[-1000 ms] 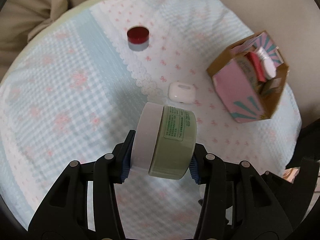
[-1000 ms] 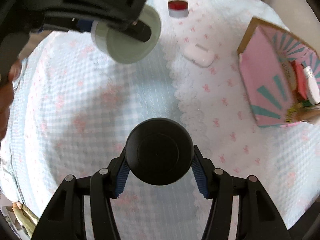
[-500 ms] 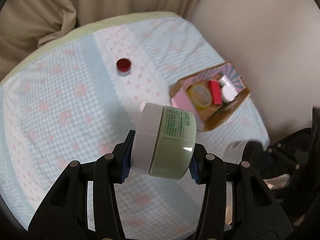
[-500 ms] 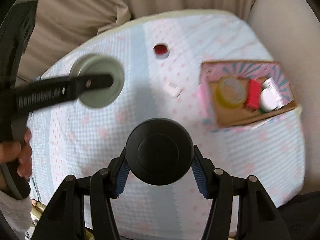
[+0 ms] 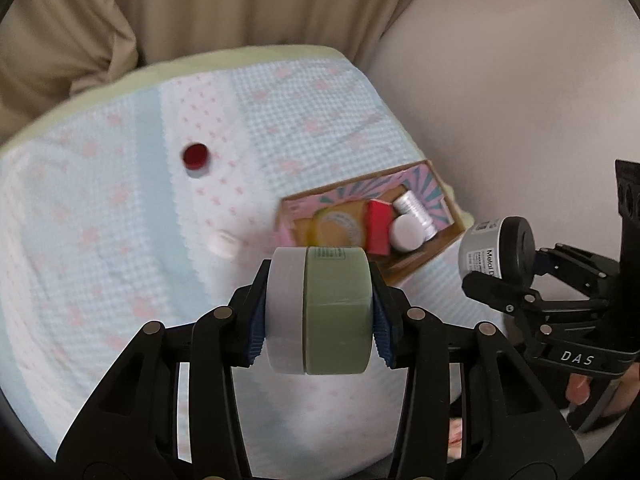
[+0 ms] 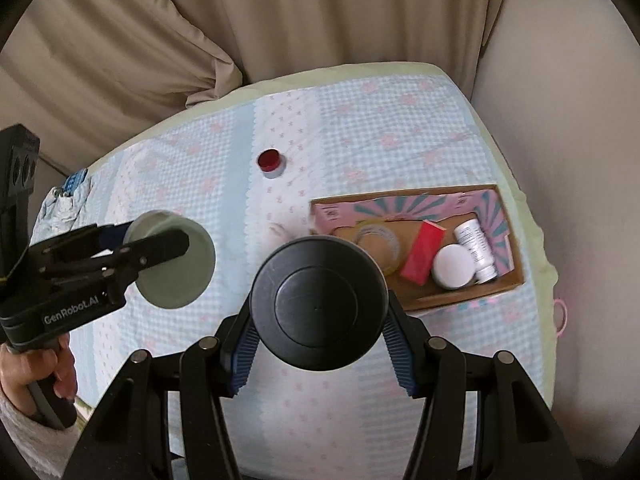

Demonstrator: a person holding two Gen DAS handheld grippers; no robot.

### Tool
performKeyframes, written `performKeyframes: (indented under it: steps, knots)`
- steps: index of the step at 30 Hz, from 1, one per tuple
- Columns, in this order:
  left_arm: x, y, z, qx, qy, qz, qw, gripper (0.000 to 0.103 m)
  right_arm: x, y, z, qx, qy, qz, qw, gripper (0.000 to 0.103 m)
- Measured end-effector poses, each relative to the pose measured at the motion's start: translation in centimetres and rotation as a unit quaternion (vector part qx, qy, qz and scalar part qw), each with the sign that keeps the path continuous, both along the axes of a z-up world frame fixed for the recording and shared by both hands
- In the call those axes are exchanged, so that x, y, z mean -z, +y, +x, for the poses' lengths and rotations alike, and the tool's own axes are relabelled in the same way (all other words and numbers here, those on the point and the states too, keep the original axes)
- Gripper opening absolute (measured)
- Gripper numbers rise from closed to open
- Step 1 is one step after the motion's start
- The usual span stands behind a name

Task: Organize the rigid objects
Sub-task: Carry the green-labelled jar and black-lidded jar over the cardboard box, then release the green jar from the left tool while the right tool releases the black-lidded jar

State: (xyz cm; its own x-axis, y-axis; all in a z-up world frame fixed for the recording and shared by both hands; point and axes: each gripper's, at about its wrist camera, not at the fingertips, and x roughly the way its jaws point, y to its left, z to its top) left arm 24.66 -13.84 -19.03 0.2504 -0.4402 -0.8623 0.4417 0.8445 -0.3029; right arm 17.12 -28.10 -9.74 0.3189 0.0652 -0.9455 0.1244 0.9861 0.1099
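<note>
A: What have you got in your left gripper?

B: Your left gripper is clamped on the green jar, lying on its side between the blue pads, pale lid toward the left finger. It hangs in the air above the worktop.

A: And your right gripper?

B: It grips the black-capped tin, cap facing the camera. From the left wrist view you see that tin off to the right of the green jar, apart from it.

A: What lies beyond the grippers?

B: Just past your right gripper, ahead and slightly right, the cardboard box sits on the checked cloth. Inside it you have a yellow tape roll, a red block, a white round jar and a small white bottle, packed side by side.

A: Anything loose?

B: A red-lidded pot stands farther ahead and left, well apart from the box. A small white case lies just left of the box, blurred.
</note>
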Motion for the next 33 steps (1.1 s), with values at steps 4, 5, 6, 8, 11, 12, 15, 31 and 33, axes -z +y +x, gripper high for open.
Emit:
performKeyframes:
  steps: [4, 5, 6, 8, 11, 12, 15, 31, 33]
  knots:
    - [1.9, -4.2, 0.1, -0.015, 0.013, 0.006, 0.9998, 0.04, 1.3, -4.6, 0.5, -0.013, 0.011, 0.005, 1.0, 0.053]
    - [2.5, -5.1, 0.2, -0.021, 0.018, 0.005, 0.9996, 0.04, 1.8, -5.6, 0.6, -0.014, 0.014, 0.007, 1.0, 0.053]
    - [3.2, -6.0, 0.2, -0.027, 0.025, 0.002, 0.9993, 0.04, 2.4, -7.0, 0.8, -0.016, 0.021, 0.009, 1.0, 0.053]
    - [4.6, -7.3, 0.3, -0.035, 0.038, 0.0, 0.9987, 0.04, 3.4, -8.8, 1.1, -0.02, 0.03, 0.011, 0.999, 0.053]
    - [7.1, -9.3, 0.5, -0.041, 0.05, 0.011, 0.9978, 0.04, 5.3, -11.6, 1.9, -0.023, 0.046, 0.014, 0.999, 0.053]
    - [8.0, -9.8, 0.6, -0.044, 0.054, 0.016, 0.9974, 0.04, 5.9, -12.2, 2.2, -0.023, 0.051, 0.016, 0.998, 0.053]
    - [10.4, -10.7, 1.1, -0.055, 0.068, 0.026, 0.9958, 0.04, 8.2, -14.1, 3.3, -0.024, 0.065, 0.025, 0.997, 0.053]
    - [17.6, -12.3, 2.9, -0.066, 0.079, 0.107, 0.9889, 0.04, 18.7, -15.3, 9.1, -0.071, 0.091, 0.066, 0.991, 0.053]
    - [17.9, -12.5, 2.8, -0.059, 0.078, 0.113, 0.9887, 0.04, 19.4, -15.2, 9.8, -0.069, 0.097, 0.075, 0.99, 0.053]
